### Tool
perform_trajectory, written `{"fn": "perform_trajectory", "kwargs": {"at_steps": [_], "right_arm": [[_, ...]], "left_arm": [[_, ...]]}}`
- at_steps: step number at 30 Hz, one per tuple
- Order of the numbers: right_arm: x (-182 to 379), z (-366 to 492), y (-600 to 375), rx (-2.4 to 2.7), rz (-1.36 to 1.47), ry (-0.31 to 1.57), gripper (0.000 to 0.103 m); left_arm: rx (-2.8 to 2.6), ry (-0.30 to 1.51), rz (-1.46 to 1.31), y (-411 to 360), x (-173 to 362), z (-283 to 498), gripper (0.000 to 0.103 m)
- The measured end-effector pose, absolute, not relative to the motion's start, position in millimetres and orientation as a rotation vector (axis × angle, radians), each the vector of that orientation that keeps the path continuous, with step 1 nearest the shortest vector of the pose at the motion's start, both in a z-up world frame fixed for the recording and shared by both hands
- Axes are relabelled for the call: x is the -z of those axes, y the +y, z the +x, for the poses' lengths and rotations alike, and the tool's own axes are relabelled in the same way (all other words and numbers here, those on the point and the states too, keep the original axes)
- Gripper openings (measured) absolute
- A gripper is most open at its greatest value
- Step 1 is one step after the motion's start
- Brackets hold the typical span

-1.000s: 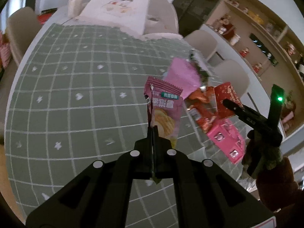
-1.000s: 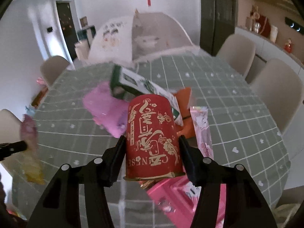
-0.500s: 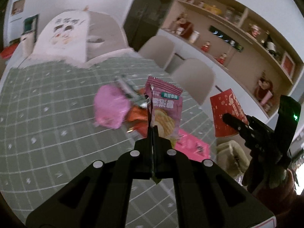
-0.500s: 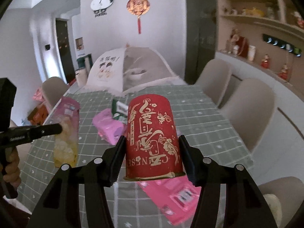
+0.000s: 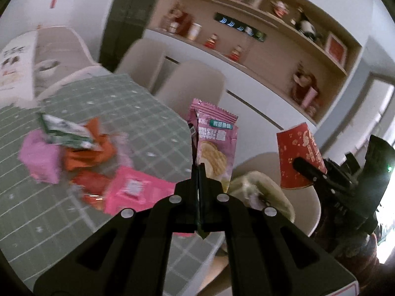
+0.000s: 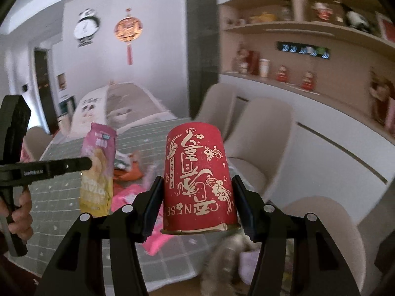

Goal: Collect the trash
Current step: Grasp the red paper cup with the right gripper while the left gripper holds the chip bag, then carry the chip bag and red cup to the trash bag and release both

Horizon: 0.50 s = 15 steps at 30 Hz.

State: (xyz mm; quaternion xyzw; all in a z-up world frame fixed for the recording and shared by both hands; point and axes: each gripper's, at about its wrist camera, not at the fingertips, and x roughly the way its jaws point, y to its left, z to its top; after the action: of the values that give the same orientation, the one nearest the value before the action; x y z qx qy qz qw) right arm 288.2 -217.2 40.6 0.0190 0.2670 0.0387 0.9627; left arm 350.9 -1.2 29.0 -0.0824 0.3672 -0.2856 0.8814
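Observation:
My left gripper (image 5: 200, 172) is shut on a pink biscuit wrapper (image 5: 214, 145) and holds it upright in the air past the table's edge. My right gripper (image 6: 197, 185) is shut on a red paper cup (image 6: 197, 180) with gold print, held upside down. The cup also shows in the left wrist view (image 5: 297, 157), to the right of the wrapper. The wrapper and left gripper show in the right wrist view (image 6: 98, 170). Below and between them is a trash bag (image 5: 259, 192) with a pale rim, partly hidden by the fingers.
The table with a green checked cloth (image 5: 138, 113) holds more trash: a pink box (image 5: 133, 190), a pink tissue pack (image 5: 39, 157), orange wrappers (image 5: 86, 153) and a green-white carton (image 5: 64, 133). Beige chairs (image 6: 261, 133) stand along the table's right side. A shelf wall is behind.
Both grippers have swung right, away from the table centre toward its edge, carrying the wrapper and the cup. The trash bag has come into view below them.

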Motion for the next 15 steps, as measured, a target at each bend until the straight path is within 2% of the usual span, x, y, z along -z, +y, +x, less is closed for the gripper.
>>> {"fn": "perform_trajectory", "kwargs": {"at_steps": [15], "right_arm": [[-16,226,-336,0.138,0.147,0.546,0.053]], "left_arm": [[0.825,0.866,-0.030,-175,2,342,0.001]]}}
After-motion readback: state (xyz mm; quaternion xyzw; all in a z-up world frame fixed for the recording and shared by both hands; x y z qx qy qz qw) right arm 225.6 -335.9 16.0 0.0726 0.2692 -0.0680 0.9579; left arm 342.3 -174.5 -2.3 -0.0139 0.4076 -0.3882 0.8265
